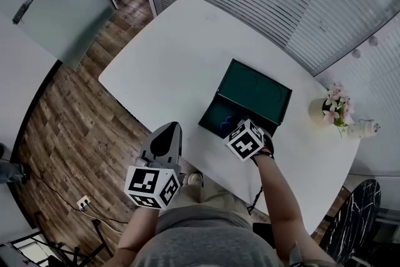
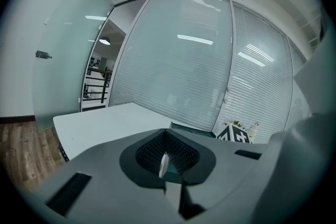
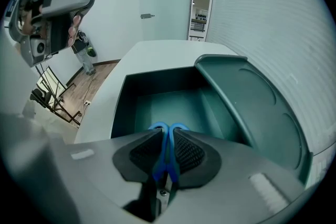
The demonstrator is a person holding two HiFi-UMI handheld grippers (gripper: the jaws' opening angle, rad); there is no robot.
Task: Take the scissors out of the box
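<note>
The scissors with blue plastic handles (image 3: 166, 155) sit between the jaws of my right gripper (image 3: 168, 135), and the ribbed black pads press on the handles from both sides, so this gripper is clamped on them; the two blue finger loops stick out past my fingertips, and a bit of metal shows lower down between the jaws. The loops hang over the open inside of the dark green rectangular box (image 3: 157, 77); whether the scissors rest on its bottom I cannot tell. My right gripper points steeply down at the near edge of the box. The box's dark green lid (image 3: 252, 107) stands open, tilted back on the far side. The box sits on the white rectangular table (image 3: 157, 52).

My left gripper (image 2: 166, 134) has its jaws together with nothing between them; it hovers at the near edge of the table, well apart from the box. A small pale pot of pink flowers (image 1: 334, 106) stands on the table to the right of the box; brown wooden flooring (image 1: 69, 134) lies to the left of the table.
</note>
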